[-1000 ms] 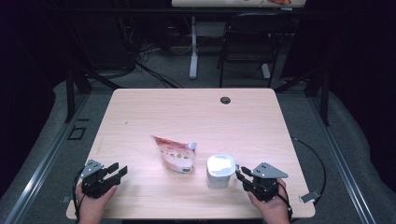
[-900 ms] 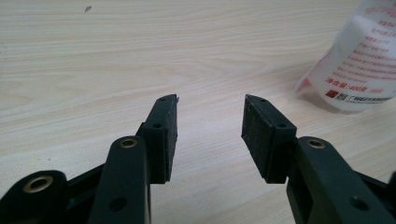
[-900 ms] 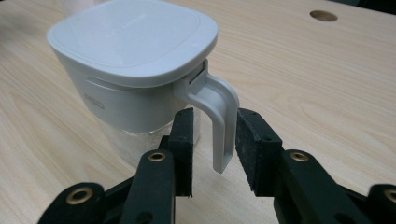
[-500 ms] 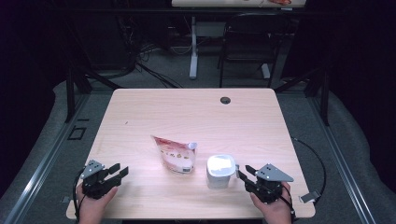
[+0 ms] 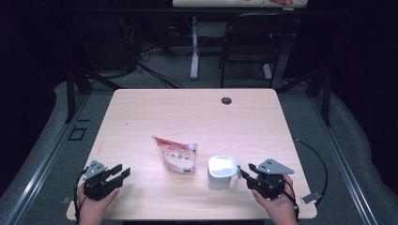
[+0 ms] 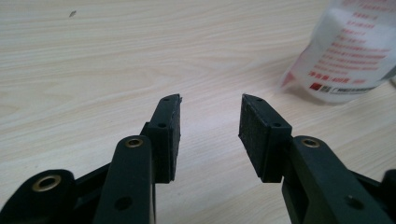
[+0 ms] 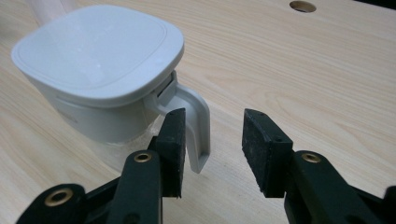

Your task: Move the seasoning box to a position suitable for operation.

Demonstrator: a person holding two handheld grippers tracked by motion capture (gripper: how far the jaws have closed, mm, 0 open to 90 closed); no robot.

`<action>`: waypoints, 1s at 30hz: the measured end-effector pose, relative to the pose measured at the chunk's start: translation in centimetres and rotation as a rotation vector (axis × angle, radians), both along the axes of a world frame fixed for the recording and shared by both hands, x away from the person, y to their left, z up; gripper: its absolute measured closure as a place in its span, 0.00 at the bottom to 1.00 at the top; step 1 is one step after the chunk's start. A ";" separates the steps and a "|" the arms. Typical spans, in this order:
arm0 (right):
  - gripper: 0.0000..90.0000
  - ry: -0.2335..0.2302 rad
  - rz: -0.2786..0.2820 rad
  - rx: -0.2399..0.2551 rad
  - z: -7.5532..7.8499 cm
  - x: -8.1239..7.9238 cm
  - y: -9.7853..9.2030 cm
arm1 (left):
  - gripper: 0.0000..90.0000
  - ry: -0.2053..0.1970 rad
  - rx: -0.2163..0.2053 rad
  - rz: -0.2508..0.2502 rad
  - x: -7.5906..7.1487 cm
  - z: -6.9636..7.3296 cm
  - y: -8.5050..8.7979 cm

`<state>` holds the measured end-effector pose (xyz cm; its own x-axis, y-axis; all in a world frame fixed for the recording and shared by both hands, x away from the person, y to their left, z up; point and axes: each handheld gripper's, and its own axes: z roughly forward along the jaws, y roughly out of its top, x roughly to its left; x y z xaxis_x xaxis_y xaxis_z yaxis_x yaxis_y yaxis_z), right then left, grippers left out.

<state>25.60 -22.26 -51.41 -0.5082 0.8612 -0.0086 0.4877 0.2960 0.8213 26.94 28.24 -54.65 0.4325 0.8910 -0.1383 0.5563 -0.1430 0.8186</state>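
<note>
Two hand-held grippers wait at the near edge of a wooden table (image 5: pixel 141 112).

The left gripper (image 5: pixel 117 174) sits near-left, jaws spread, empty. The right gripper (image 5: pixel 245 171), jaws spread, sits just beside the handle (image 7: pixel 196 121) of a white lidded container (image 5: pixel 221 171); a red-printed pouch (image 5: pixel 176 154) lies left of the container.

On the surface (image 5: pixel 155 112), the pouch (image 5: pixel 176 155) lies centre-frame, with the lidded container (image 5: pixel 221 171) just beside it to the right.

Left gripper (image 5: pixel 123 172) and right gripper (image 5: pixel 246 170), each hand-held low, fingers (image 6: pixel 168 135) apart.
</note>
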 end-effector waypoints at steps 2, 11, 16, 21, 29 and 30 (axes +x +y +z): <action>0.69 0.010 -0.002 0.002 0.3 0.1 0.0 | 0.65 0.012 0.020 0.006 0.0 0.0 0.0; 0.83 0.036 -0.005 -0.064 3.0 0.6 0.1 | 0.69 0.051 0.024 0.004 0.2 0.2 0.1; 0.86 0.066 0.002 -0.069 3.8 1.1 0.5 | 0.69 0.042 0.015 0.007 0.1 0.2 0.1; 0.96 0.101 0.029 -0.072 5.2 2.0 1.5 | 0.69 0.047 0.012 -0.001 0.2 0.0 0.1; 1.00 0.098 0.047 -0.052 5.9 2.1 2.9 | 0.67 0.061 0.017 -0.003 0.3 -0.3 0.1; 1.00 0.098 0.047 -0.052 5.9 2.1 2.9 | 0.67 0.063 0.026 -0.004 0.4 -0.4 0.1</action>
<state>27.69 -19.40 -45.55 -0.5485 0.8361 -0.0008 0.5498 0.3614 0.7531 27.29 28.37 -55.03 0.4268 0.8931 -0.1424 0.6060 -0.1655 0.7780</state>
